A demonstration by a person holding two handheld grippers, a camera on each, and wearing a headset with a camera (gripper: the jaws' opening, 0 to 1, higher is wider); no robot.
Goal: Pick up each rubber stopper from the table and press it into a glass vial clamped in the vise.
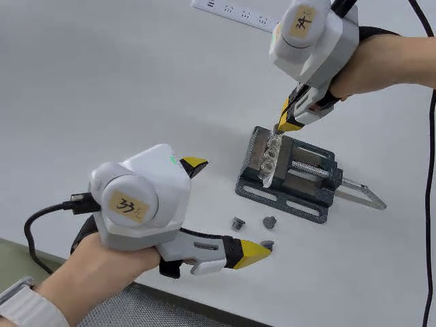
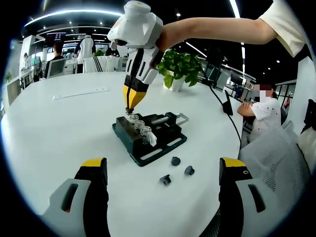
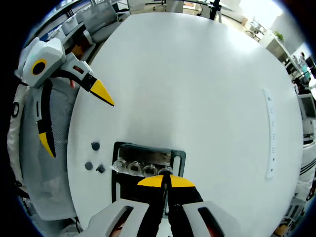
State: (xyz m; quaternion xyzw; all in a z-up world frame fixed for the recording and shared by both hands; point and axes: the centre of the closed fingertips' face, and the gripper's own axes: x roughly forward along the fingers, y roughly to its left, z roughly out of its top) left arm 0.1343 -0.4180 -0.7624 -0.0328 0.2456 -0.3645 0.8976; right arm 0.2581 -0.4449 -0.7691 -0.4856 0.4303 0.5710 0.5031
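Step in hand, by judgement: seating a stopper. The right gripper (image 1: pixel 285 127), jaws drawn together, bears tip-down on the end one of the clear glass vials (image 1: pixel 271 160) ranked beneath it in the dark grey metal vise (image 1: pixel 320 178); no stopper can be made out between the jaws. The left gripper (image 1: pixel 225 208) is spread wide and empty, with three small dark grey rubber stoppers (image 1: pixel 270 221) near its lower tip on the smooth white table (image 1: pixel 136 82). The next move calls for a square pinch on one stubby plug.

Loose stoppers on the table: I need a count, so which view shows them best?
The left gripper view: all three stoppers lie unobstructed in front of the vise, shapes readable. The head view shows three too, but one is partly hidden at the left gripper's tip. The right gripper view shows them as small dark dots.
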